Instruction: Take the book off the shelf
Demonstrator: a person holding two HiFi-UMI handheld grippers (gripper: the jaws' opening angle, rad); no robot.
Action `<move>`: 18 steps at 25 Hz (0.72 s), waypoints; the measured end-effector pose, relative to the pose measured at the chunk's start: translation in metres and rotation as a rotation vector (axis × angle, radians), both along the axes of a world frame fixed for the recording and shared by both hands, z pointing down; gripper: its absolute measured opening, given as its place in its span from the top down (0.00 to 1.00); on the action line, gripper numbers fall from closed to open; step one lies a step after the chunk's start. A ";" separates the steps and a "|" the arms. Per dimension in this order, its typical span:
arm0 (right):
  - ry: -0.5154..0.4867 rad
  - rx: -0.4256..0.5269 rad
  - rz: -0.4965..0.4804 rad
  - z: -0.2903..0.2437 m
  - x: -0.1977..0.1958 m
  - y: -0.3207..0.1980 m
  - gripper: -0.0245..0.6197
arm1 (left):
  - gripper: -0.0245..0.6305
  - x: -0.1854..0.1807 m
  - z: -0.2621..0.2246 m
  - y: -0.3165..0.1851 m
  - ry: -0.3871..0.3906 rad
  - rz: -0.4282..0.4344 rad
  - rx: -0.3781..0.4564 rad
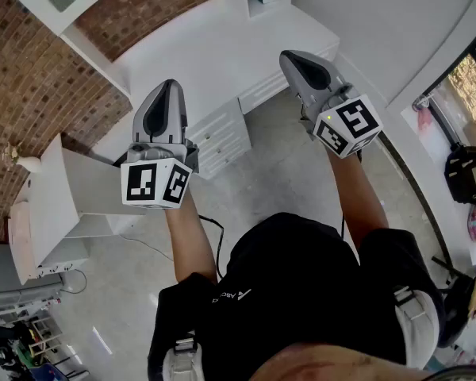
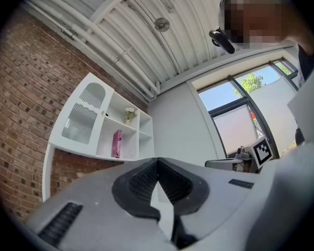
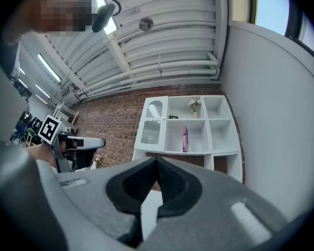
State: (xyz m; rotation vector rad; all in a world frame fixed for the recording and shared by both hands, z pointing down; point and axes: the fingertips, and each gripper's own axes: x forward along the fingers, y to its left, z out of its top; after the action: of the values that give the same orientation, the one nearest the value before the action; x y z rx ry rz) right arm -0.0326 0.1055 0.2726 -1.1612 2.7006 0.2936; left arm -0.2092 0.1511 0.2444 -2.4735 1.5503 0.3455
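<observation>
Nothing readable is showing from where I am standing. A small white logo [image 1: 232, 295] is sitting on the person's black shirt [image 1: 317, 292], too tiny to make out. The marker cube [image 1: 155, 184] on the left tool [image 1: 170, 86] and the cube [image 1: 347, 125] on the right tool [image 1: 292, 56] are showing only black-and-white square patterns.

- The shelf [image 3: 220, 153] is open-fronted, except at the left, where a glass door [image 3: 151, 124] closes it off.
- The book [image 3: 184, 138] stands alone in its compartment, with bare room on both sides and a small gap above.
- A vase [image 3: 194, 106] sits one compartment higher, parted from it by a board.
- The counter [image 1: 214, 54] juts out below the shelf.
- A wall [image 3: 275, 140] runs close along the shelf's right edge.
</observation>
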 end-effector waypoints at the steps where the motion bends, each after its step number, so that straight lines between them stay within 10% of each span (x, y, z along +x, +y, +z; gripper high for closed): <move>1: -0.003 0.003 0.004 0.000 -0.003 -0.001 0.96 | 0.96 -0.003 0.000 -0.002 0.001 0.002 0.001; 18: 0.032 0.008 0.054 0.002 -0.039 -0.051 0.96 | 0.96 -0.043 -0.016 -0.096 0.046 -0.041 0.065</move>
State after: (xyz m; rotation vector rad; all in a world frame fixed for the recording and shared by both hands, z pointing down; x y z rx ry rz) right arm -0.0719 0.0541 0.2745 -1.2397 2.6956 0.3336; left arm -0.2526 0.0550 0.2285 -2.3976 1.5795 0.4419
